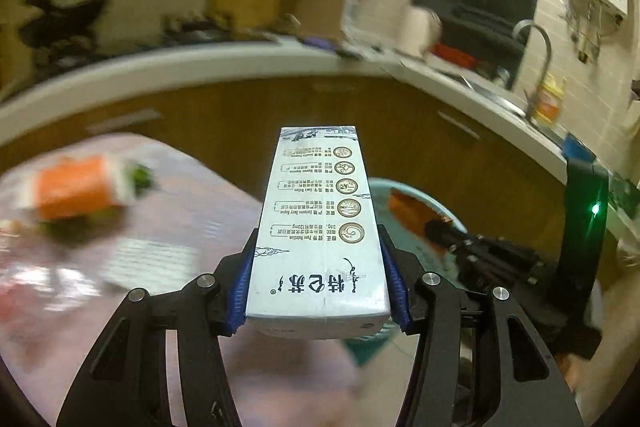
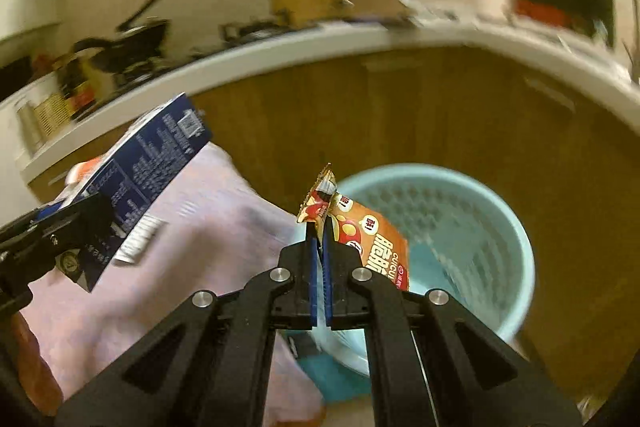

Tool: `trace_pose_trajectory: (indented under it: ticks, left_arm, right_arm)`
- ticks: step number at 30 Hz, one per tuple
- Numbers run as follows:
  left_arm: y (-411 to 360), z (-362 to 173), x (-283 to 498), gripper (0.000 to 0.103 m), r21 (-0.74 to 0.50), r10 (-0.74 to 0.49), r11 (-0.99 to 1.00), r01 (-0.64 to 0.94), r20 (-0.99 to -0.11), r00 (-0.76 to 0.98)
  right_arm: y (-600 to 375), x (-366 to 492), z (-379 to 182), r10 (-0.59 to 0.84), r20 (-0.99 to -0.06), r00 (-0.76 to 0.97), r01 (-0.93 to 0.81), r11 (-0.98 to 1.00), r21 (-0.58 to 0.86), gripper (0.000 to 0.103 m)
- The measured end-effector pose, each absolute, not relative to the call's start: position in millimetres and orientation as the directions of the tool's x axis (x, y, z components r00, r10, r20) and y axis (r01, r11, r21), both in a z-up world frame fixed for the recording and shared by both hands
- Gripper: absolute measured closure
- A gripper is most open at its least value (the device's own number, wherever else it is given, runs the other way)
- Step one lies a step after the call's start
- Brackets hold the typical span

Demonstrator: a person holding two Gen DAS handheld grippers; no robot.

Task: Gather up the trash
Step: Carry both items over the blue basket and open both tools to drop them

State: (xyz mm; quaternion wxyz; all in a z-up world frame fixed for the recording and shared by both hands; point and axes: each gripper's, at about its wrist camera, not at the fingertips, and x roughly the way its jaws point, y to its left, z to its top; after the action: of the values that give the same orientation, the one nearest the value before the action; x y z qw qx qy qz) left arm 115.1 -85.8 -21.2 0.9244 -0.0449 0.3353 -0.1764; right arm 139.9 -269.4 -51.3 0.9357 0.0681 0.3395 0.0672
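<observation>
Blue pads of left gripper (image 1: 318, 283) clamp a milk carton (image 1: 320, 223) above the pink table (image 1: 192, 227). Right gripper (image 2: 320, 259) pinched tight on an orange snack wrapper (image 2: 370, 245) over the teal bin (image 2: 516, 239). Blurred orange pack (image 1: 76, 189) on table; wood cabinets (image 2: 420, 115) behind bin.

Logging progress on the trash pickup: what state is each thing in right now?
Left hand-held gripper: shut on white milk carton.
Right hand-held gripper: shut on orange snack wrapper.
Light blue plastic bin: upright, open.
Orange-and-white box: lying on pink tablecloth.
</observation>
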Motion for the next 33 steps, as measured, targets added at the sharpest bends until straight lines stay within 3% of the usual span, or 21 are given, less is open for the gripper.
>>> trace_pose_trajectory:
  ticks: [7,15,19,22,25,27,28,29,33]
  left_arm:
    - [-136.3,-83.5,178.3,0.051,-0.328,-0.438,0.898,0.294,-0.729,0.525]
    - [-155.5,-119.2,199.5,0.050,-0.321,-0.414,0.908,0.269,-0.786,0.458]
    - [-164.5,-114.5,199.4,0.034,-0.302,-0.406,0.910,0.285,-0.787,0.465]
    - [-158.3,-113.8,195.0,0.032,-0.308,-0.410,0.909,0.280,-0.782,0.469]
    - [-148.4,-111.7,189.7,0.032,-0.330,-0.422,0.905,0.269,-0.771,0.477]
    - [-141.0,-106.7,186.4,0.032,-0.341,-0.429,0.902,0.264,-0.759,0.489]
    - [-138.7,-103.5,184.6,0.032,-0.345,-0.433,0.901,0.264,-0.753,0.495]
    - [-135.5,-99.2,182.6,0.032,-0.347,-0.435,0.900,0.263,-0.745,0.505]
    - [-116.4,-78.3,165.2,0.032,-0.353,-0.441,0.897,0.265,-0.702,0.559]
  right_arm:
    - [-318.9,156.2,-91.0,0.193,-0.703,0.684,0.019,0.959,0.282,0.102]
    - [-335.3,173.1,-116.4,0.244,-0.732,0.636,0.051,0.933,0.355,0.101]
    - [-337.5,173.2,-118.9,0.262,-0.734,0.626,0.055,0.925,0.376,0.099]
    - [-338.5,169.4,-116.5,0.262,-0.731,0.631,0.056,0.924,0.379,0.097]
    - [-339.3,164.8,-111.4,0.250,-0.727,0.640,0.059,0.927,0.371,0.088]
    - [-336.4,161.3,-106.0,0.240,-0.721,0.650,0.055,0.931,0.360,0.073]
    - [-335.1,159.2,-102.9,0.234,-0.716,0.658,0.054,0.933,0.355,0.059]
    - [-334.6,157.2,-99.8,0.228,-0.711,0.665,0.054,0.935,0.351,0.055]
    - [-319.5,146.7,-78.0,0.238,-0.680,0.694,0.007,0.942,0.337,0.055]
